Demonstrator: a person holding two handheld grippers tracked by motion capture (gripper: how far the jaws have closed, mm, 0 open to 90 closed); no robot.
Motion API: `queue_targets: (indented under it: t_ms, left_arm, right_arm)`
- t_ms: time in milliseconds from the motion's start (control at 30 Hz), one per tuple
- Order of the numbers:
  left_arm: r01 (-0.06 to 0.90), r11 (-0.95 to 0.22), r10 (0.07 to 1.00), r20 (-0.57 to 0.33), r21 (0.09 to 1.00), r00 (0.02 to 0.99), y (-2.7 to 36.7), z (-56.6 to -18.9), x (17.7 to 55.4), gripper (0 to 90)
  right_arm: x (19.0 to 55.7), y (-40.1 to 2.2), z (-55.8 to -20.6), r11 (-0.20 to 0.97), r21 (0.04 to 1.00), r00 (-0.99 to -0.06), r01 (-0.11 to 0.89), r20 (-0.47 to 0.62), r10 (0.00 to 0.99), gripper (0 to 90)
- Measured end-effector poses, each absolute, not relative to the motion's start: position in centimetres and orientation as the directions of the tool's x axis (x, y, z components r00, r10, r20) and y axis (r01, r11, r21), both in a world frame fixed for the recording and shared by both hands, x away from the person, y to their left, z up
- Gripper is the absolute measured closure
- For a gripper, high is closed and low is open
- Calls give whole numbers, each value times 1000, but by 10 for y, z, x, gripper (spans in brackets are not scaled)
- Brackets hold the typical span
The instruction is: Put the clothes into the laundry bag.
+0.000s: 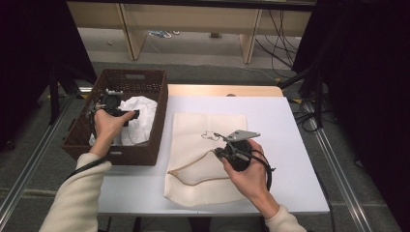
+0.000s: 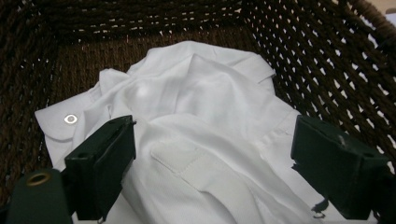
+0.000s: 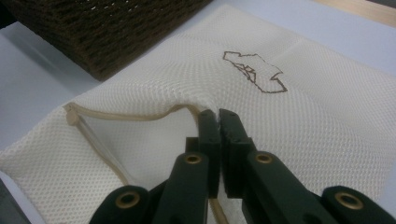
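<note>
On the table: one basket, one shirt, one mesh bag.

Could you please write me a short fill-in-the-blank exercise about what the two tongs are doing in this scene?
1. The white shirt lies inside the woven ____.
2. The right tongs are shut on the rim of the mesh ____.
3. The left tongs hover over the shirt with their jaws ____.
4. A ____ outline is drawn on the bag.

Missing words: basket; bag; open; brown

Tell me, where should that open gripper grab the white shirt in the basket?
Probably the raised fold at the shirt's middle, coming straight down from above. The basket walls block the sides, and the left gripper's jaws already straddle the crumpled cloth.
</note>
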State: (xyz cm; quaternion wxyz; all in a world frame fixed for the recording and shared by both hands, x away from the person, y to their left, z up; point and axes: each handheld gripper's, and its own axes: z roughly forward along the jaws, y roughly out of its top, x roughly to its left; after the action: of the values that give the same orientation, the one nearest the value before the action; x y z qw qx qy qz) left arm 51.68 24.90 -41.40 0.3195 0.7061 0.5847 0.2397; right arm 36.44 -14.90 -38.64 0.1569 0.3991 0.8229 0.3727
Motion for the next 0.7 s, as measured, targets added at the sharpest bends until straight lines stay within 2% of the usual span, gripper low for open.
queue_targets:
  t_ms: [133,400,567,700]
  left_arm:
    - [693,-112,980,-36,712,196,249,-421,519,134]
    - [750,-114,984,-28,651,173,247,-436,523,126]
    - [794,-126,986,-15,595,168,244,-443,526,127]
    - [827,-147,985,7,543,170,242,-446,528,176]
  right_arm:
    - [366,-149,-387,414,747,-644,521,25,764,894]
    - [364,-148,-387,389,720,-618,575,70,783,893]
    - [365,-149,-386,400,729,-628,555,52,777,894]
    - [364,-149,-384,389,738,-626,551,57,778,894]
